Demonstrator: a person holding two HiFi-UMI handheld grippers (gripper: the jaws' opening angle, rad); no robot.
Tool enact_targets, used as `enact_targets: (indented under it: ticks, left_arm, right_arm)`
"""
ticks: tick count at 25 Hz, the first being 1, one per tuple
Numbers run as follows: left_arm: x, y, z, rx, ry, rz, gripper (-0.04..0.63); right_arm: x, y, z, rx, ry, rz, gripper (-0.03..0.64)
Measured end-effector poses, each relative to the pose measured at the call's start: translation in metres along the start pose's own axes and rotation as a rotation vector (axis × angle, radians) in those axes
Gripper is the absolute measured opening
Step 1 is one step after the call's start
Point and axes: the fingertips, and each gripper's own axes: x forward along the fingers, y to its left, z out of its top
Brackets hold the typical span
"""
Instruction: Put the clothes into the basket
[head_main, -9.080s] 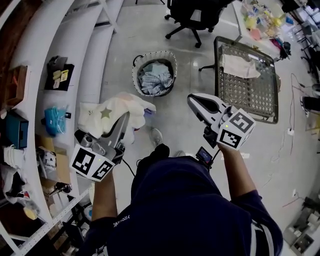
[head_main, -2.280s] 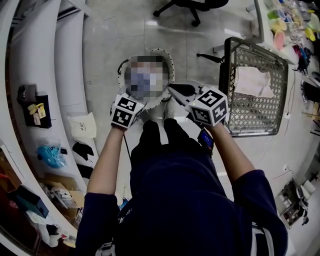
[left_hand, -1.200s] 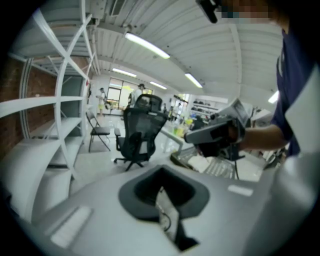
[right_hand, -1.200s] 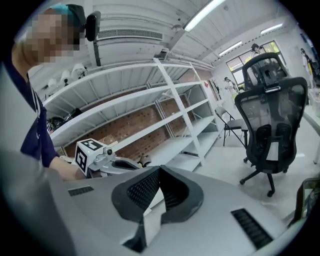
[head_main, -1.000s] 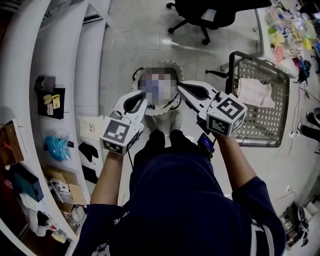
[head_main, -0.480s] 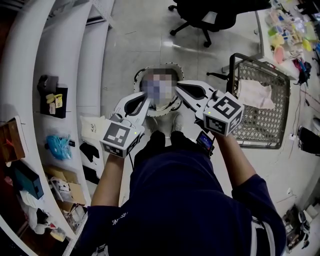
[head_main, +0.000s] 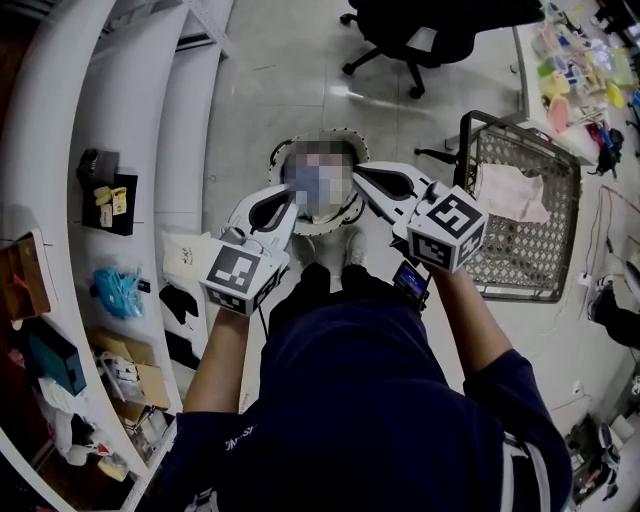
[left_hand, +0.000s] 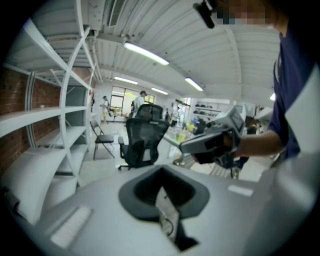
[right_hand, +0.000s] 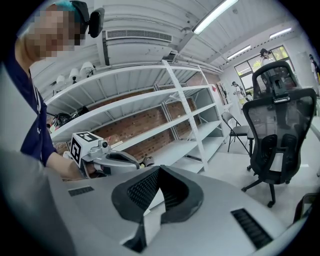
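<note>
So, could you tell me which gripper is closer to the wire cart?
The right gripper: the wire cart sits just beyond it on its outer side. The left gripper is farther off, on the other side of the right one, nearer the shelves.

Left tool (head_main: 288, 198) now empty, over the basket (head_main: 274, 158)

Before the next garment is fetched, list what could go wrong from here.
1. The left gripper and right gripper are both shut and empty by the basket. Reaching like that would likely shove the white cloth along the shelf rather than grip it.
2. The person's shoes stand right beside the basket, so a turn may knock it.
3. The beige cloth lies on the wire cart mesh, where a jaw tip could snag.
</note>
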Motion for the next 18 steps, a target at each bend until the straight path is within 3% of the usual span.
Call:
enact_targets:
  ticks: [18]
  left_arm:
    - [-0.0002,0.0088,-0.0038,-0.02,0.001,0.001,0.005]
  right_arm:
    - [0.0083,-0.0031,-0.0049,0.008,0.031,0.002,0.006]
